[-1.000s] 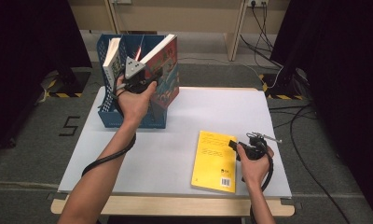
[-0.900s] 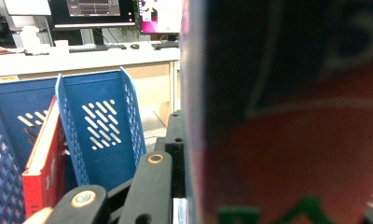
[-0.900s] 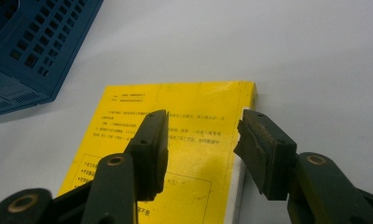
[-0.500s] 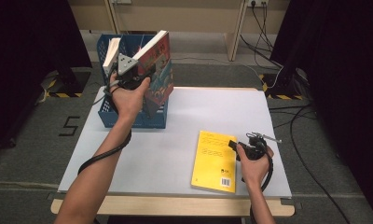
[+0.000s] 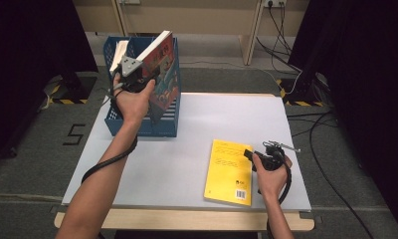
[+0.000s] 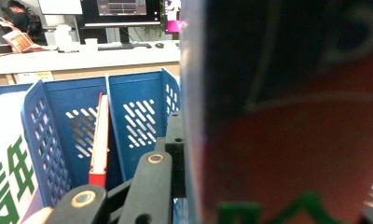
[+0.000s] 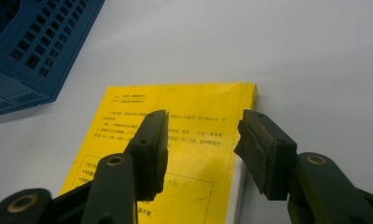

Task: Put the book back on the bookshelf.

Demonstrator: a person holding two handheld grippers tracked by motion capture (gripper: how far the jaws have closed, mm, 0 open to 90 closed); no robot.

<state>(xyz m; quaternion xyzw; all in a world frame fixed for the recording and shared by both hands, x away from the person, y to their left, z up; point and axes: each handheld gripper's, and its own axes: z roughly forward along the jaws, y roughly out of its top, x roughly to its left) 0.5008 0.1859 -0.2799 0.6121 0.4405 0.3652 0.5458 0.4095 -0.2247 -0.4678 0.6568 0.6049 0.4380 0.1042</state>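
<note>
One colourful book (image 5: 159, 64), clamped in the left tool (image 5: 132, 74), has risen over the blue file rack (image 5: 137, 124) for insertion, while the right tool (image 7: 201, 140) rests wide above the yellow book (image 5: 229, 172).

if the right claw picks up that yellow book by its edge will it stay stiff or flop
Probably flops some: the yellow book looks like a thin softcover lying flat on the table, so its far side would likely sag. It seems light for its size. Its smooth cover may slip between the open pads of the right claw, which straddle its edge, so a deeper bite would likely help.
</note>
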